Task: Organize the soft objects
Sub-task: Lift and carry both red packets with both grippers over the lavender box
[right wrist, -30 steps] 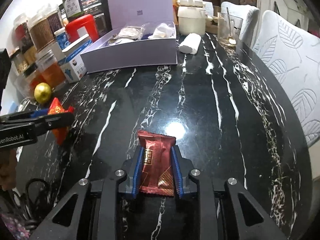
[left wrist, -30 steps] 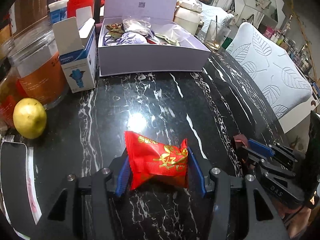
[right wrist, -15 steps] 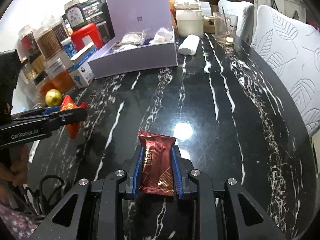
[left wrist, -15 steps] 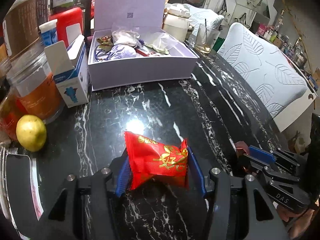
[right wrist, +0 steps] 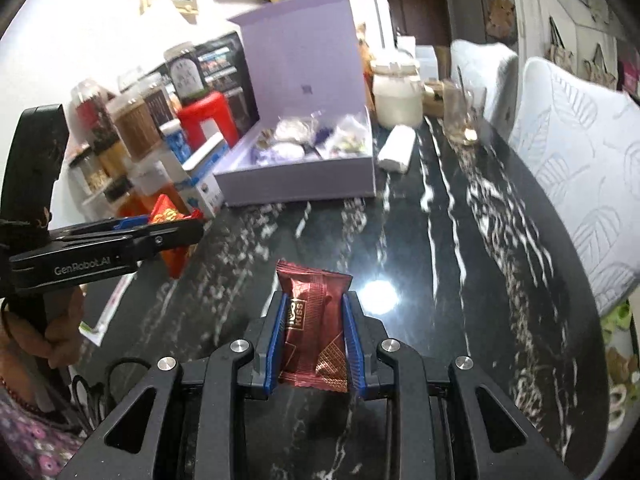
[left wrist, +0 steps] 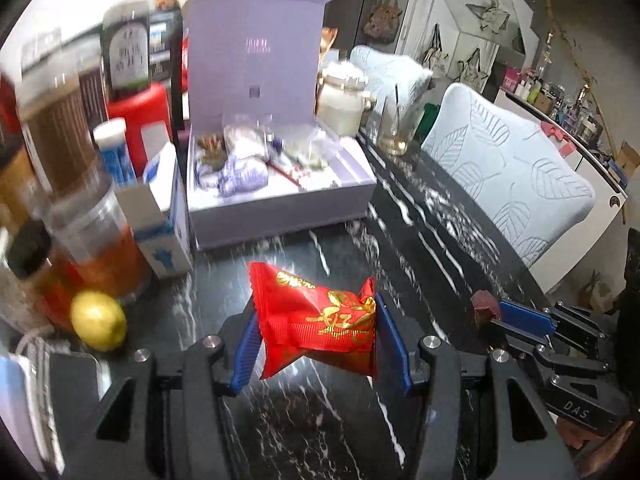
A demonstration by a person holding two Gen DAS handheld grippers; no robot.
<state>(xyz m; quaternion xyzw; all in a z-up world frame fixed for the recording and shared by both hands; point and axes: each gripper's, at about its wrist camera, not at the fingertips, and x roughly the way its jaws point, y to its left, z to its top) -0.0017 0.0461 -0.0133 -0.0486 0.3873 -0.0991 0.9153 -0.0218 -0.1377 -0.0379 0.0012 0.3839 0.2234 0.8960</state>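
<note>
We hold black grippers: the left gripper [left wrist: 316, 354] and right gripper [right wrist: 314, 350] have blue ribbed pads, silver screws and white lettering; our sleeve [right wrist: 28, 440] is purple floral.

The open box [left wrist: 280, 208] sits on the table [left wrist: 420, 248], carton [left wrist: 164, 216] left of it, jar [left wrist: 344, 100] right.

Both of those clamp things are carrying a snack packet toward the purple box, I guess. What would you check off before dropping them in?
1. Left gripper pinching the red packet: ok.
2. Right gripper pinching the brown Kiss packet: ok.
3. Purple box lid standing open: ok.
4. Free space inside the box: cannot tell, several wrapped items already lie there.
5. Black marble table between the packets and the box free of obstacles: ok.
</note>
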